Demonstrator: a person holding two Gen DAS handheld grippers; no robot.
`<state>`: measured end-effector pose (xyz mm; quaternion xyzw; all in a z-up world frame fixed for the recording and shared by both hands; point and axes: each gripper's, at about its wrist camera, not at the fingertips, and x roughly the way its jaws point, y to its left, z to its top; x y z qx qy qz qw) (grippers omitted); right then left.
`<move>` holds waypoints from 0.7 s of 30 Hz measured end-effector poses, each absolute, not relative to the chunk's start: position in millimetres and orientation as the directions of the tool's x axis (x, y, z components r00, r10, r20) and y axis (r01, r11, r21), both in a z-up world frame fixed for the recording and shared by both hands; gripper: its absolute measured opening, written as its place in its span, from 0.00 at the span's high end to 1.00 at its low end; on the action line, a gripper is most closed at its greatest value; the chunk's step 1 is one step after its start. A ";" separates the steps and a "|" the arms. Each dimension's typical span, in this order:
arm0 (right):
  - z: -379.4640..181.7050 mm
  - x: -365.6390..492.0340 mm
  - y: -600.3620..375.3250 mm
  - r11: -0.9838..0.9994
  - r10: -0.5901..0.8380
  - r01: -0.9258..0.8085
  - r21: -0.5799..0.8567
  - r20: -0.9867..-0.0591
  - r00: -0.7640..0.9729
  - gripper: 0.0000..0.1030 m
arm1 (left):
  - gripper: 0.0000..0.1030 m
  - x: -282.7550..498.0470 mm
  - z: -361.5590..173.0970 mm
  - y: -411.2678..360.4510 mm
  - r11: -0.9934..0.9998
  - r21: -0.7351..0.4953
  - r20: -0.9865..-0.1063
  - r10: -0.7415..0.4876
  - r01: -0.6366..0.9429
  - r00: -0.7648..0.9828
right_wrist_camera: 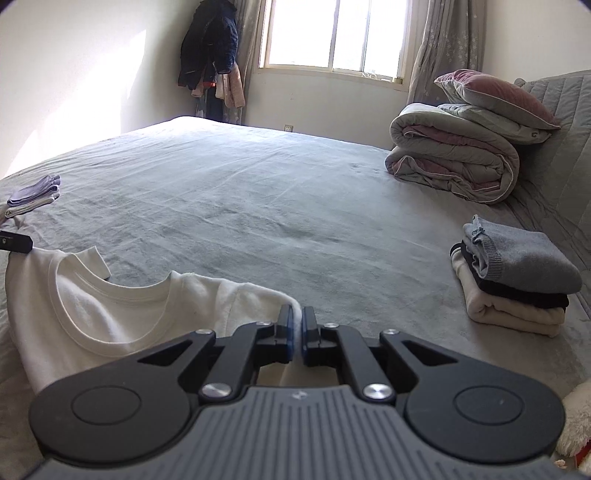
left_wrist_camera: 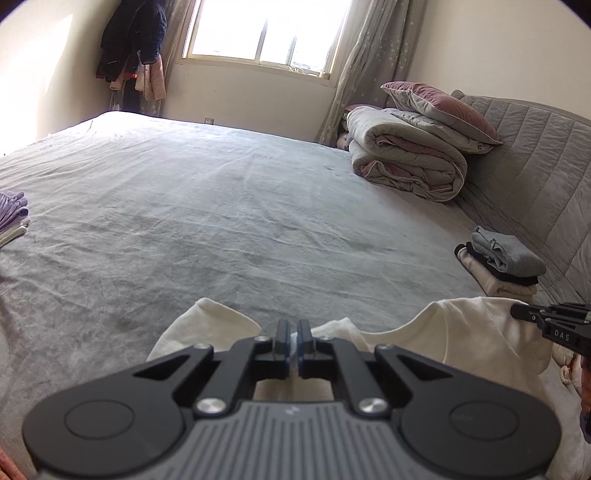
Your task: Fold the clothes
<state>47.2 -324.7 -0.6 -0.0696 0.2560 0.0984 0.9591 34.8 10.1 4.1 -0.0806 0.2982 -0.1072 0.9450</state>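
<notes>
On the far left of the bed (right_wrist_camera: 258,206), a small pile of folded purple and white clothes (right_wrist_camera: 35,194) is sitting on the grey sheet. Near the front edge of the bed, a white shirt (right_wrist_camera: 110,314) is lying with its round neck hole facing up. The left hand-held gripper (left_wrist_camera: 294,334) is pinching the shirt, with its two fingers pressed close on a bit of white cloth near one shoulder. In the right wrist view, only a black tip of that gripper is peeking in at the left edge, touching the shirt's corner. The right hand-held gripper (right_wrist_camera: 296,321) is pinching the other side of the shirt, with its fingers squeezed together on the edge of the white cloth. The shirt is hanging a little between the two grippers, and its collar is sagging in a curve.

Far back in the corner, dark coats (right_wrist_camera: 208,48) are hanging beside the bright window (right_wrist_camera: 332,35). To the right of the window, a rolled-up grey and pink blanket (right_wrist_camera: 450,162) is resting on the bed with pillows (right_wrist_camera: 495,96) stacked on top. Closer on the right, a neat stack of folded clothes (right_wrist_camera: 513,277) is sitting well apart from the shirt, with a grey piece on top, a dark one in the middle and cream ones below.
</notes>
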 end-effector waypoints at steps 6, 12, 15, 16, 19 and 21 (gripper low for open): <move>6.2 65.5 -328.8 0.988 0.108 -0.147 -0.048 -0.468 0.877 0.95 | 0.97 67.0 18.2 0.2 0.975 -0.188 -0.539 -0.203 0.119 0.817; 12.9 87.4 -325.0 0.993 0.065 -0.100 -0.057 -0.435 0.898 0.95 | 0.97 99.5 30.3 -1.1 0.986 -0.147 -0.529 -0.140 0.072 0.837; 15.2 100.4 -321.7 0.994 0.054 -0.087 -0.062 -0.417 0.907 0.95 | 0.97 118.3 31.9 -2.4 0.991 -0.125 -0.529 -0.115 0.057 0.841; 14.9 105.2 -320.9 0.995 0.048 -0.082 -0.064 -0.415 0.909 0.95 | 0.97 125.1 31.9 -3.2 0.992 -0.119 -0.531 -0.107 0.052 0.840; 13.3 119.4 -319.3 0.995 0.026 -0.062 -0.074 -0.407 0.913 0.95 | 0.97 145.3 31.6 -6.8 0.994 -0.103 -0.533 -0.090 0.041 0.841; 11.6 128.7 -319.6 0.996 0.010 -0.046 -0.080 -0.402 0.916 0.95 | 0.97 157.4 31.0 -11.4 0.996 -0.083 -0.533 -0.076 0.037 0.843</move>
